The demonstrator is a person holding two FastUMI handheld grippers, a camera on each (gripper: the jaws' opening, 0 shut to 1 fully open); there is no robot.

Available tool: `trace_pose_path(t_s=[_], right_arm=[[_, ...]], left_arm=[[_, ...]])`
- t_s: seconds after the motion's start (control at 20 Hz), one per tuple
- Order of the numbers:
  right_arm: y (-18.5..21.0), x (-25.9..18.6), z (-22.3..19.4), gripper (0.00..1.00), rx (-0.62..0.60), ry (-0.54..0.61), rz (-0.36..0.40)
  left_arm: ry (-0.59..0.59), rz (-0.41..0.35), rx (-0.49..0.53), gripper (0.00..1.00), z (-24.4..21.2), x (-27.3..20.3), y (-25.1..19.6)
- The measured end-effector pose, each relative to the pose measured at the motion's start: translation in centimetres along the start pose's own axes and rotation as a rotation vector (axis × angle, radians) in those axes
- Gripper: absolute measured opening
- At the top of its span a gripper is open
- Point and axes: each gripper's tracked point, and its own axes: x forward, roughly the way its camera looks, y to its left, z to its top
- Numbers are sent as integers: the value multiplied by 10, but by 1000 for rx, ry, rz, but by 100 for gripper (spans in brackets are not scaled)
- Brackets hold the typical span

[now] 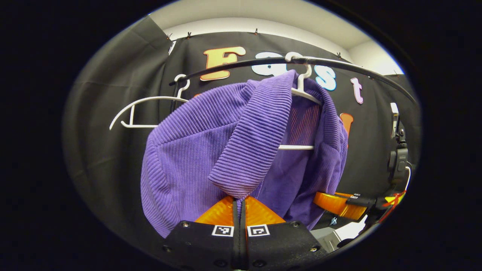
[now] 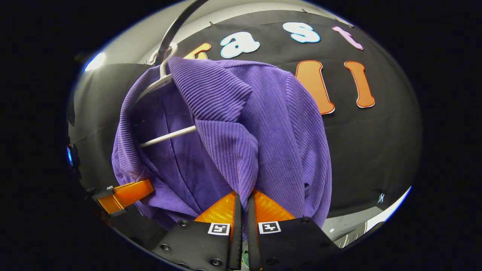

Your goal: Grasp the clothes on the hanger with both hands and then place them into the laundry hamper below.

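A purple ribbed garment [image 1: 188,150] hangs on a white hanger [image 1: 301,88] from a black rail [image 1: 233,66]. In the left gripper view my left gripper [image 1: 239,198] is shut on a hanging fold of its front edge, with the cloth pinched between both fingers. The right gripper [image 1: 337,203] shows at the garment's lower right hem. In the right gripper view the same garment [image 2: 278,135] drapes over the hanger [image 2: 163,79], and my right gripper [image 2: 244,194] is shut on another fold of it. The left gripper [image 2: 126,194] shows at the lower left, against the cloth.
An empty white hanger [image 1: 147,109] hangs on the rail to the left of the garment. The rail [image 2: 180,22] runs up and away in the right gripper view. Black cloth wall stands close behind. A camera mount [image 1: 397,158] is at the right edge.
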Motion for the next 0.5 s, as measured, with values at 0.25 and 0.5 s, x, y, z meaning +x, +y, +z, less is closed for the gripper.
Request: trace_pose_path(t_s=[0.25, 0.5], right_arm=[[-26, -27, 20, 15, 34, 39, 71], [-53, -47, 51, 14, 58, 33, 79]], left_arm=[[-17, 24, -9, 1, 20, -26, 11], [-38, 35, -28, 1, 43, -51, 14]])
